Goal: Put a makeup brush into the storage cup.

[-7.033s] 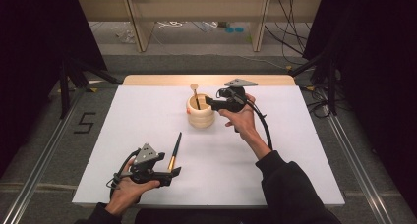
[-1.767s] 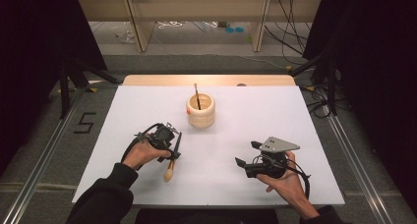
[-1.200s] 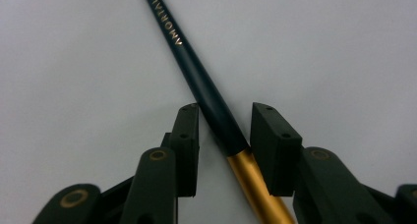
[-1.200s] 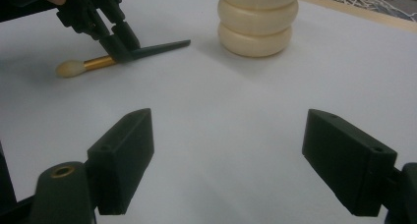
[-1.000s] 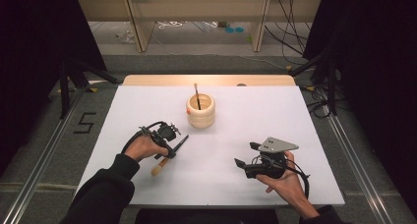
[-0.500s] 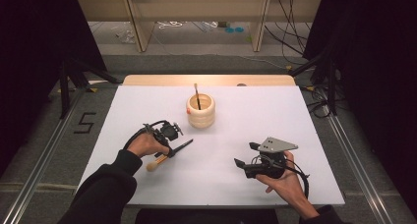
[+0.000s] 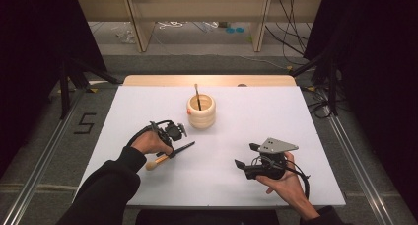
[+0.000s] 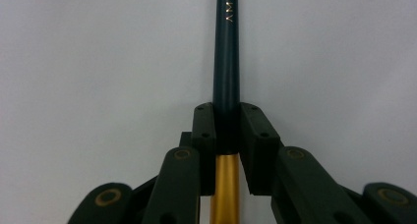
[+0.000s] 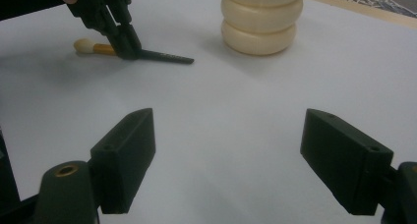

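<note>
A makeup brush [image 7: 186, 146] with a dark handle, gold ferrule and pale tip lies slanted on the white table [image 7: 256, 116], left of centre. My left gripper [image 7: 172, 153] points down onto it, shut on the brush where the handle [image 8: 226, 47] meets the ferrule; its jaws have just been closing on it. In the right gripper view the brush [image 9: 167, 57] and left gripper [image 9: 129, 48] sit at the upper left. My right gripper [image 7: 245, 156] rests in the hand at the right front, open, with nothing between its jaws [image 9: 228, 157].
A cream ribbed wooden cup [image 7: 201, 114] stands at the middle back, with a second thin brush [image 7: 197, 94] upright in it; the cup [image 9: 262, 22] lies ahead of my right gripper. The table's wooden far edge [image 7: 207, 80] runs behind the cup.
Seven seconds ago the right gripper was at the cup; it now rests at the right front. The left gripper has shifted slightly right, and the brush has swung from near upright to slanting.
</note>
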`<state>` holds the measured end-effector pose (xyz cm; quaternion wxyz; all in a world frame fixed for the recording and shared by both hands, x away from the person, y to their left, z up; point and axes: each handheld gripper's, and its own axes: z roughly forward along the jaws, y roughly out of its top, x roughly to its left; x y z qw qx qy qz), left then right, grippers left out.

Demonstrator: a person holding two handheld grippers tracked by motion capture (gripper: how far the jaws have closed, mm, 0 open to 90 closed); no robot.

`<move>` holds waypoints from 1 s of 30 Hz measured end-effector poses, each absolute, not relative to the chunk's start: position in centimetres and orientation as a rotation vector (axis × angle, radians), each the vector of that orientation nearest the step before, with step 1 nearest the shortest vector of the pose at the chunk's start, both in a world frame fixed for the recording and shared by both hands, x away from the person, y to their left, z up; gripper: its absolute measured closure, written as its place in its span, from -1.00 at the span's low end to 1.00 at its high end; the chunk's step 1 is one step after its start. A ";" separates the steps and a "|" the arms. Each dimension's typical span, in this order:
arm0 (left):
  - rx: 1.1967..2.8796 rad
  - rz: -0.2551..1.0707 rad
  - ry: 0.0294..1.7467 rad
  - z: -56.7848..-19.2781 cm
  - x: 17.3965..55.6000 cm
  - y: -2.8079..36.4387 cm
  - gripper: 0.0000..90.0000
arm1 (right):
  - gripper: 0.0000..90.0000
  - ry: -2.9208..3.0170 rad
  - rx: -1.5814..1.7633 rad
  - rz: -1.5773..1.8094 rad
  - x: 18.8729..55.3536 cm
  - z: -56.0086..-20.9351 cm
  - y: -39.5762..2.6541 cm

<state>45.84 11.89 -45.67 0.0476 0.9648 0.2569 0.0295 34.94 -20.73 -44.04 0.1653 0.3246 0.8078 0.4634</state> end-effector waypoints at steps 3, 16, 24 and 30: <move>2.945 0.092 0.771 -45.7 45.8 11.9 0.73 | -0.52 2.301 0.921 1.320 34.9 -44.1 -20.7; 2.942 0.066 0.728 -45.6 45.7 12.2 0.74 | -0.51 2.300 0.913 1.320 35.0 -44.1 -20.7; 2.899 0.026 0.722 -44.9 45.6 12.4 0.74 | -0.51 2.302 0.911 1.328 34.9 -44.0 -20.6; 2.853 -0.005 0.716 -44.3 45.4 12.7 0.74 | -0.51 2.298 0.841 1.330 34.6 -43.8 -20.2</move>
